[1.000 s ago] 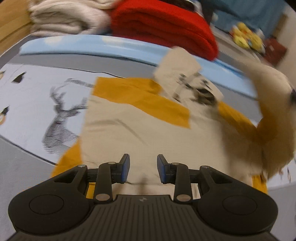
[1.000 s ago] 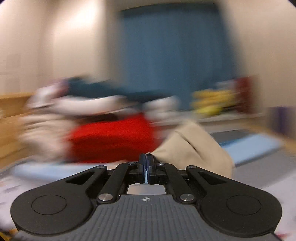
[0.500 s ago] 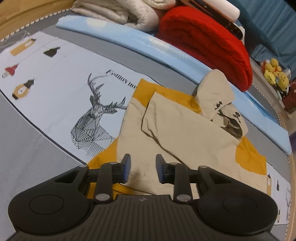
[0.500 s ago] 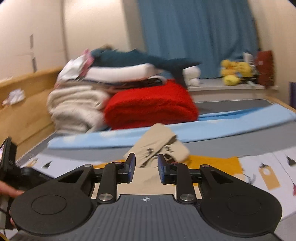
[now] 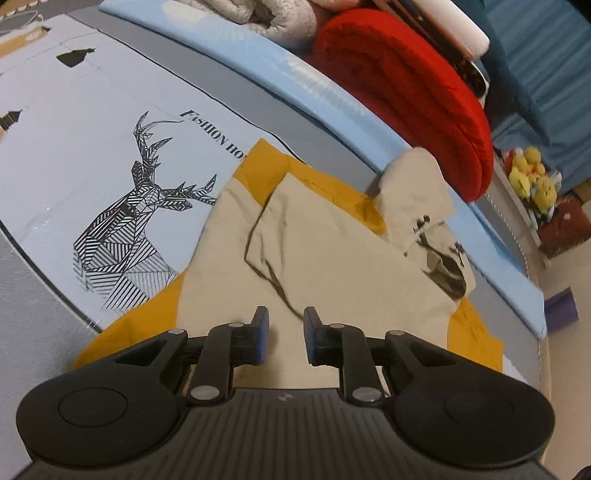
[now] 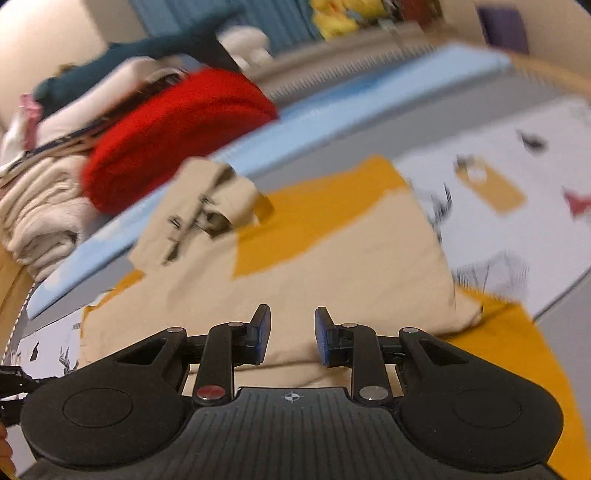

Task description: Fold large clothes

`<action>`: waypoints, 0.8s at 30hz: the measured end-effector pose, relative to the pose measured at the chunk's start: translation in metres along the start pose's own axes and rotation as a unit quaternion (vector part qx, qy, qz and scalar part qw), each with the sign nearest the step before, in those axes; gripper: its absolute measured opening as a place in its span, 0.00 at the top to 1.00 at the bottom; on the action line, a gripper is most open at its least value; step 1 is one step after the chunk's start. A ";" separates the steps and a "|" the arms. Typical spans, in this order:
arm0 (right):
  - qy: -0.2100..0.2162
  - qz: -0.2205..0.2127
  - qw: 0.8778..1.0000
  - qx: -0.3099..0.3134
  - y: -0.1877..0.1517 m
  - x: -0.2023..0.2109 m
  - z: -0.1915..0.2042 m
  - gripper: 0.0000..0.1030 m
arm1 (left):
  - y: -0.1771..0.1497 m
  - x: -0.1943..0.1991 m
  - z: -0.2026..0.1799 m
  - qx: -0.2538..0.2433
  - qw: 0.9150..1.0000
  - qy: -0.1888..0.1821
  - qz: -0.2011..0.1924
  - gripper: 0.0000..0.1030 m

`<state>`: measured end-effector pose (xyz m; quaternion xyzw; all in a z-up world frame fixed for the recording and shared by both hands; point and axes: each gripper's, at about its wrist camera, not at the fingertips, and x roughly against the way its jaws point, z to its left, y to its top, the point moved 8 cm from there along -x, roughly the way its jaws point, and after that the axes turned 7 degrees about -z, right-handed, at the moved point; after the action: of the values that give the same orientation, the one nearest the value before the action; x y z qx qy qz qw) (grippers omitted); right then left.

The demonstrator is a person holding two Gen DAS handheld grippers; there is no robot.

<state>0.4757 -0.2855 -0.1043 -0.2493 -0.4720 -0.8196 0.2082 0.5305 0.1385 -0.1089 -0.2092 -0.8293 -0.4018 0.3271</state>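
Both our grippers hover over the beige-and-mustard hoodie on the bed.

We see the deer print (image 5: 136,221) on the bedsheet (image 5: 92,110) at left; the hoodie (image 5: 332,258) lies flat beside it, hood (image 5: 417,192) toward the red blanket (image 5: 406,85); our left gripper (image 5: 284,332) has been closing, jaws still apart, nothing between them; our right gripper (image 6: 291,332) has sprung open, jaws parted and empty above the hoodie.

Hoodie (image 5: 332,266) on bed (image 5: 74,110), blankets (image 5: 402,85) behind.

Teal curtain (image 5: 546,74) behind stacked blankets (image 5: 402,88) — pale wall (image 6: 48,33) beyond
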 end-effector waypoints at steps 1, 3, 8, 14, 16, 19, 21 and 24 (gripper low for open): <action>-0.011 0.016 1.000 -0.007 -0.004 -0.006 -0.006 0.72 | 0.001 -0.004 0.001 0.005 1.000 -0.003 -0.003 0.79; -0.034 0.037 0.999 -0.020 -0.011 -0.011 -0.019 0.72 | 0.001 -0.013 0.002 0.016 1.000 -0.007 0.000 0.79; -0.050 0.053 0.994 -0.080 -0.012 -0.022 -0.040 0.72 | 0.000 -0.029 0.006 0.046 0.999 -0.024 0.004 0.79; -0.062 0.065 0.985 -0.148 -0.013 -0.033 -0.058 0.74 | 0.003 -0.048 0.016 0.099 0.994 -0.036 0.012 0.76; -0.071 0.067 0.983 -0.157 -0.013 -0.034 -0.064 0.88 | 0.002 -0.054 0.018 0.110 0.993 -0.035 0.017 0.75; -0.073 0.063 0.982 -0.162 -0.012 -0.031 -0.066 1.00 | 0.000 -0.063 0.019 0.123 0.991 -0.037 0.023 0.75; -0.076 0.051 0.983 -0.161 -0.007 -0.027 -0.067 1.00 | -0.001 -0.068 0.018 0.126 0.991 -0.038 0.025 0.75; -0.087 0.033 0.983 -0.161 0.001 -0.021 -0.073 1.00 | -0.004 -0.074 0.021 0.132 0.990 -0.035 0.027 0.75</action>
<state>0.4775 -0.3471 -0.1481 -0.3650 -0.3415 -0.8529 0.1505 0.5721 0.1467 -0.1732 -0.2009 -0.8801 -0.2725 0.3330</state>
